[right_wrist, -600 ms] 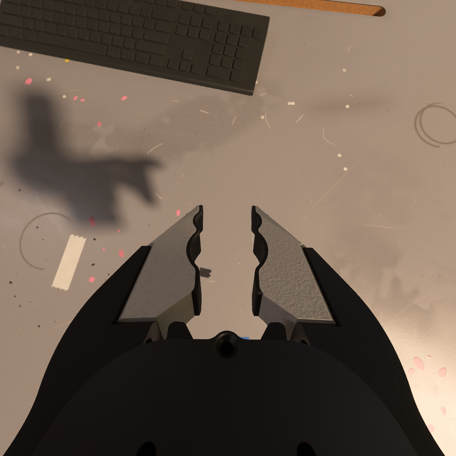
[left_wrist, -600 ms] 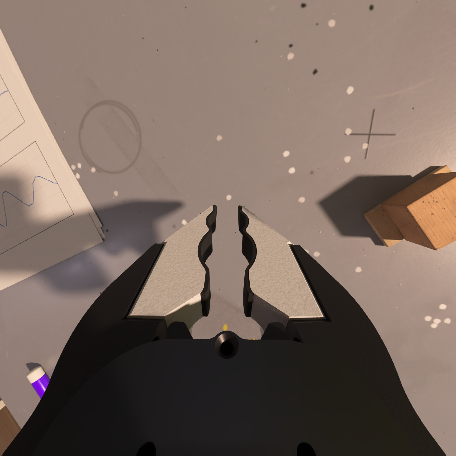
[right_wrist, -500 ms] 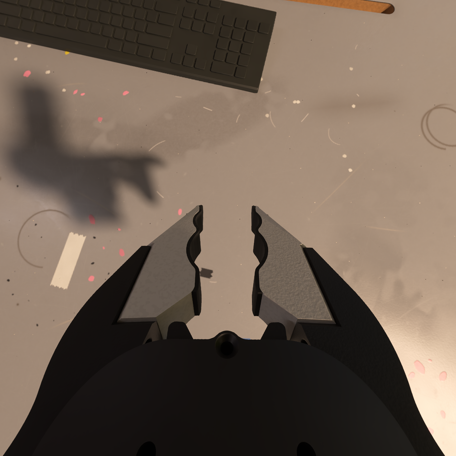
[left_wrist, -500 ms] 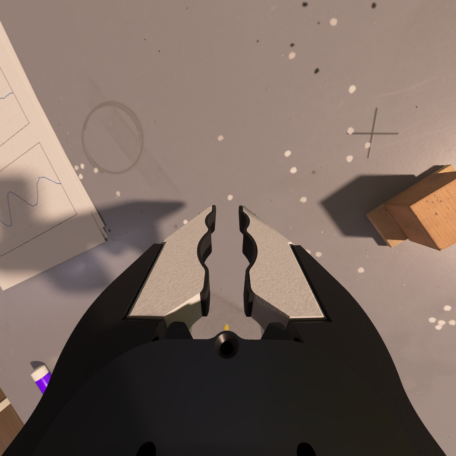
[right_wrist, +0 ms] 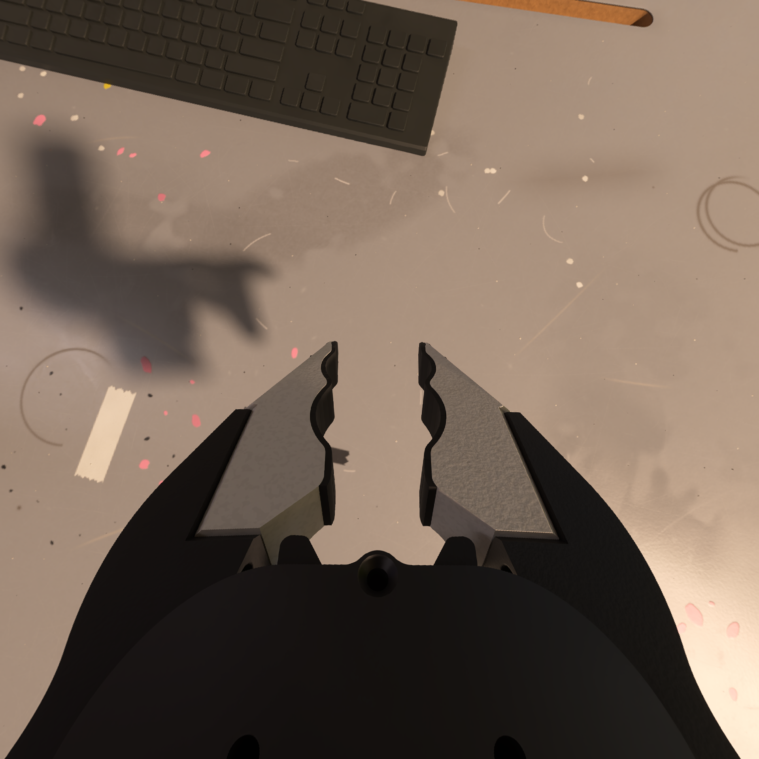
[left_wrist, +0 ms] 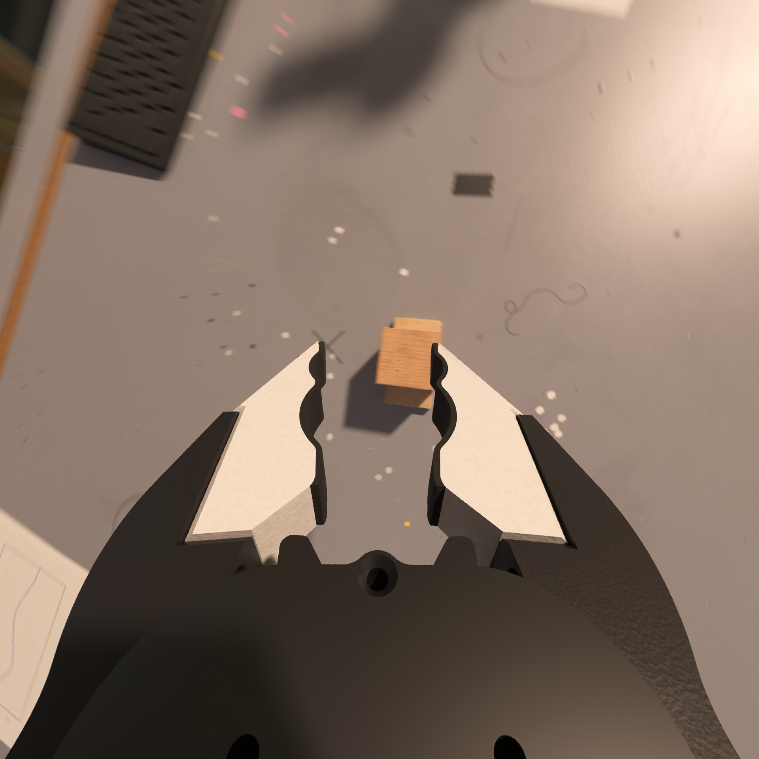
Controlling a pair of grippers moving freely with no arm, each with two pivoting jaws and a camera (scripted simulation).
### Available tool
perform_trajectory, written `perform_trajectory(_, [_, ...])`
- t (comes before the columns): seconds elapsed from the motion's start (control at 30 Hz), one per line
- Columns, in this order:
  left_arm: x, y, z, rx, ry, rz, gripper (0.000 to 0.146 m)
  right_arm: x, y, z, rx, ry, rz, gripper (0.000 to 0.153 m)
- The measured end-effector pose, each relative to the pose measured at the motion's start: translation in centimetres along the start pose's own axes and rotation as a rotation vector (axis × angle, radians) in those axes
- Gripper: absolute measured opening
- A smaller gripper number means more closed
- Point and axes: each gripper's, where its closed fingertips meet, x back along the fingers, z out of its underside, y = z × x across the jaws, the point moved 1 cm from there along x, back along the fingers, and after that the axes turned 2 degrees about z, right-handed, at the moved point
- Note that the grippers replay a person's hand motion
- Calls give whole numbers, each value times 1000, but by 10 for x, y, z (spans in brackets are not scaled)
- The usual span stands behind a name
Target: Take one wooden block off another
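Observation:
In the left wrist view two light wooden blocks stand stacked on the grey table. The upper block (left_wrist: pixel 404 361) lies across the lower block (left_wrist: pixel 417 326), which shows beyond it and below it. My left gripper (left_wrist: pixel 377 349) is open and empty above the table, and the stack sits just beyond its fingertips, close to the right finger (left_wrist: pixel 472 410). My right gripper (right_wrist: pixel 378 347) is open and empty over bare table. No block shows in the right wrist view.
A black keyboard (left_wrist: pixel 135 82) lies at the far left of the left wrist view beside a wooden strip (left_wrist: pixel 33 246); it also shows in the right wrist view (right_wrist: pixel 246 53). A sheet of paper (left_wrist: pixel 28 595) lies at the lower left. A tape strip (right_wrist: pixel 104 433) lies left.
My left gripper has swung right and opened wider; the block stack moved from the right edge to between its fingertips. The right view shifted slightly, with the keyboard lower in frame.

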Motion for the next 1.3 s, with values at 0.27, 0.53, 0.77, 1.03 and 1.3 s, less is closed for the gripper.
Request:
perform_trajectory(0.27, [-59, -16, 32, -47, 362, 114, 56, 0, 1, 2, 3, 8, -12, 39])
perform_trajectory(0.53, [-74, -20, 49, -35, 448, 164, 57, -7, 3, 5, 24, 38, -19, 39])
perform_trajectory(0.77, [-79, -20, 54, -36, 472, 172, 52, -8, 5, 4, 24, 27, -24, 39])
perform_trajectory(1.03, [-79, -21, 55, -36, 480, 192, 48, -4, 5, -4, 38, -32, -17, 40])
perform_trajectory(1.3, [-79, -21, 56, -22, 490, 190, 48, -7, 2, 1, 45, -4, -8, 41])
